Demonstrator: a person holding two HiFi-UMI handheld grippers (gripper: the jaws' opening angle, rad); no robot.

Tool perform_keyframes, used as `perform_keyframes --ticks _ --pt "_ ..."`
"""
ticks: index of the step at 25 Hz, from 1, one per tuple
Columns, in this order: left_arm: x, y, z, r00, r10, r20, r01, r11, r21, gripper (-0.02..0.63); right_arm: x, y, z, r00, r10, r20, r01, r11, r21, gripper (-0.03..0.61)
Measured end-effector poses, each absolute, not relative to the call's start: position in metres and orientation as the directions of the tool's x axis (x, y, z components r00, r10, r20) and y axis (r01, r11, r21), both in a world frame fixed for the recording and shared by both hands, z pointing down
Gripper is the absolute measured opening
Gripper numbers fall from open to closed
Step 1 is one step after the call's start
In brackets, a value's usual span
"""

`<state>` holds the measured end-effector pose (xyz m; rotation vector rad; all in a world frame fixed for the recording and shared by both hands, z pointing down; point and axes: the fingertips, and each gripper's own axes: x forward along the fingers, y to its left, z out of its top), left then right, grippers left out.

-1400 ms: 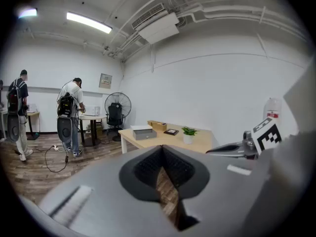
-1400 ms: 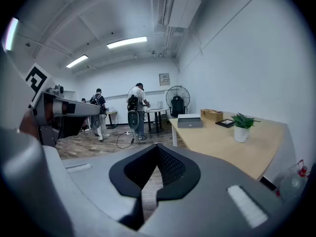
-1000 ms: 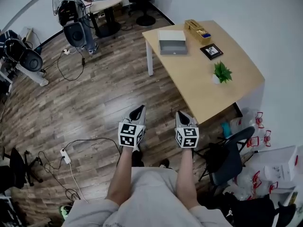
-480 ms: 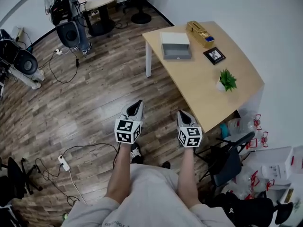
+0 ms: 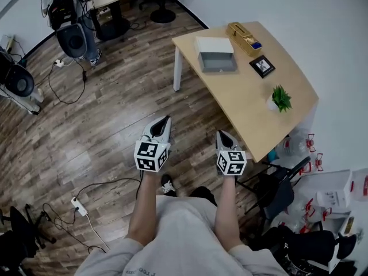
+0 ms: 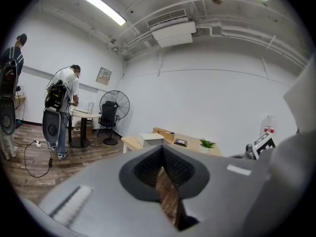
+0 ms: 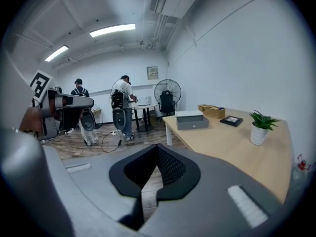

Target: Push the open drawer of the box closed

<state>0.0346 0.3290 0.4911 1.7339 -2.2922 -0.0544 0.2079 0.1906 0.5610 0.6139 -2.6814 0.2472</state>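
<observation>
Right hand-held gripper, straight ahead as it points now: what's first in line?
Nothing near: the right hand-held gripper has only floor ahead. Farther on, its line runs toward the table corner by the box; hit or pass over, I cannot tell.

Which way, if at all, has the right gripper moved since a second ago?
Yes. The right gripper moved slightly forward against the table, toward the box.

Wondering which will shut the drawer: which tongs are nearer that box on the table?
Right, slightly. The right tongs hang well short of the box, in line; the left tongs hang farther left.
</observation>
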Motion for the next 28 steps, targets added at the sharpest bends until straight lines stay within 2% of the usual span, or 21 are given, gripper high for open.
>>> perform_keyframes --ticks 11,28 --pt "-0.008 0.323 0.491 -0.234 -0.954 0.19 -0.938 0.273 0.215 0.052 0.186 0.173 0.555 -0.809 -0.425 0.406 -0.485 0.873 -0.05 0.003" --pt "-0.125 0.248 0.491 -0.301 -0.911 0.282 -0.947 0.321 0.025 0.052 0.08 0.083 0.573 -0.809 -0.427 0.404 -0.509 0.853 -0.118 0.003"
